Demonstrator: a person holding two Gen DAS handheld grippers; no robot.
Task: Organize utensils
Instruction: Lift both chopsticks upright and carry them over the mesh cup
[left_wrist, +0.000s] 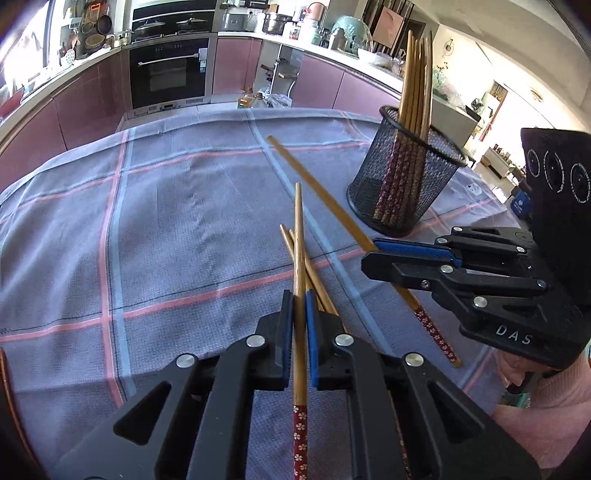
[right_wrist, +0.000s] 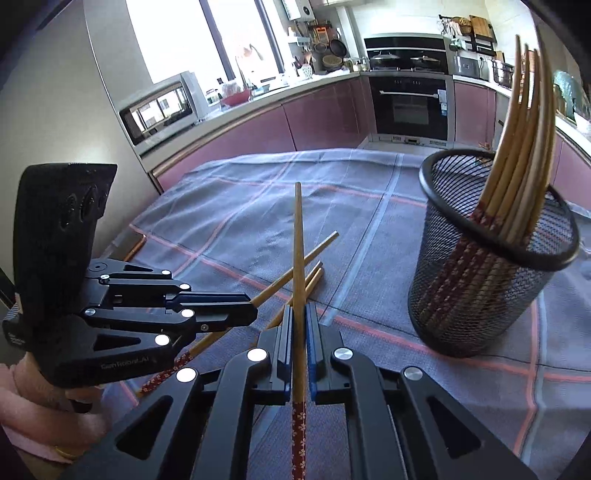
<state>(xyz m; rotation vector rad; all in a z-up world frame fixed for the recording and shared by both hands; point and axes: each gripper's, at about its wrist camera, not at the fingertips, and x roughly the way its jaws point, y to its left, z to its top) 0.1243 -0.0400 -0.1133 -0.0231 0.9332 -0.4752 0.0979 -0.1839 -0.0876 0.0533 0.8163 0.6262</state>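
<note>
**A:** Where do we stand? Our left claw is clamped on one chopstick, pinched near its middle with the plain tip pointing forward and the flowered red end trailing back toward us. Our right claw is clamped on another chopstick the same way.

**B:** And the mesh cup stands upright on the table, off to the right, apart from both claws. The chopsticks already in it sit with their red ends down, leaning toward the far side of the rim.

**A:** So we should match that. I judge we need to swing each stick until the red end hangs down before we bring it over the rim.

**B:** One claw at a time, I think. The right one is nearer the cup, so it goes first, and we keep the left one back so the two do not knock together.

**A:** We aim for the open near side of the mouth. The cup looks light; a sideways push could tip it.

**B:** Then we lower the stick well inside before we let go. Loose chopsticks still lie crossed on the cloth under the left claw, and those come afterwards.
</note>
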